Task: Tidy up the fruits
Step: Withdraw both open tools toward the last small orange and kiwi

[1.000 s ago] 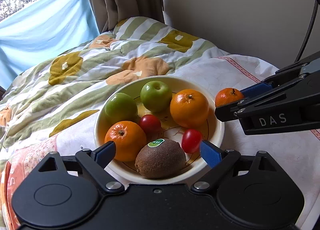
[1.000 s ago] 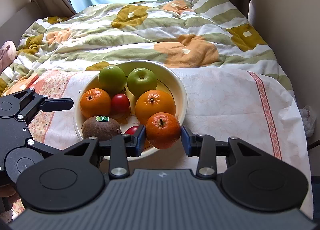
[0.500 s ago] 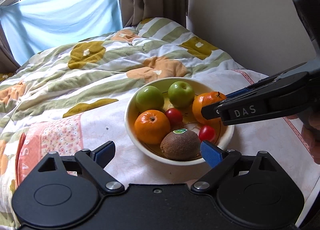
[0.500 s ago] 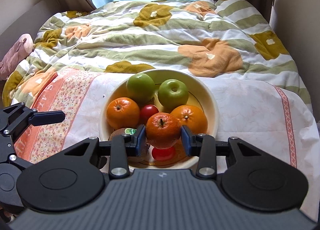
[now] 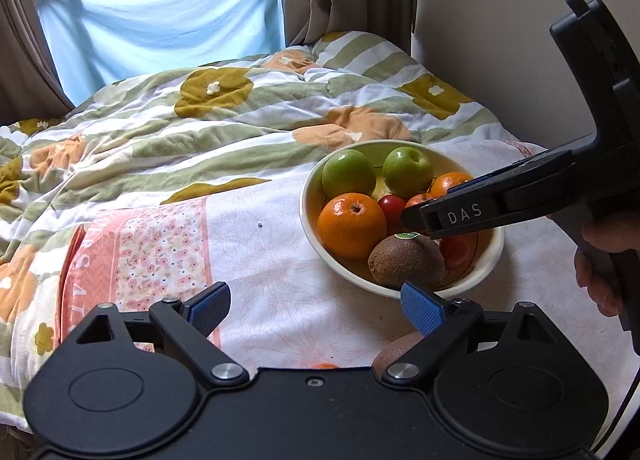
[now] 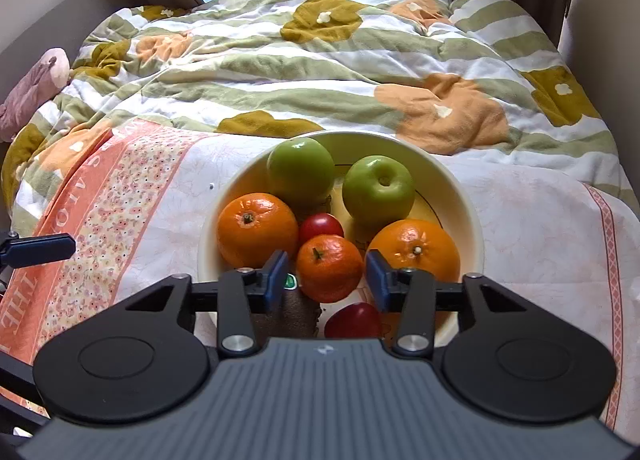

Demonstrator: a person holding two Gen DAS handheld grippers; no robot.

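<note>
- Blue pads of the right gripper (image 6: 326,275) stand a little clear of a small mandarin (image 6: 329,268); its jaws have just been opening, and the fruit sits between them, apparently resting on the other fruit in the bowl (image 6: 460,184).
- Whether either pad still brushes the mandarin's skin is hard to tell, since the gaps at both sides are narrow.
- Ahead of the right gripper lie a red tomato (image 6: 321,226), two green apples (image 6: 378,188) and, to either side, two oranges (image 6: 257,229).
- Under its left finger a kiwi (image 6: 286,314) is mostly hidden by the gripper body, with only a brown patch and a corner of its green sticker showing; a second tomato (image 6: 354,320) is cut off by the body below the mandarin.
- The left gripper (image 5: 316,306) has its jaws spread wide with nothing between them, hovering over the bedspread (image 5: 280,260) with the bowl ahead and to its right.
- From the left wrist view, the right gripper's finger crosses over the bowl and covers most of the mandarin and one orange.
- A hand (image 5: 604,260) on the right gripper's handle is cut off at the frame edge.
- Just beside the left gripper's right finger, a brown rounded shape and an orange sliver peek out under the body, too hidden to name.
- A quilt (image 6: 320,72) covers the bed beyond the bowl.
</note>
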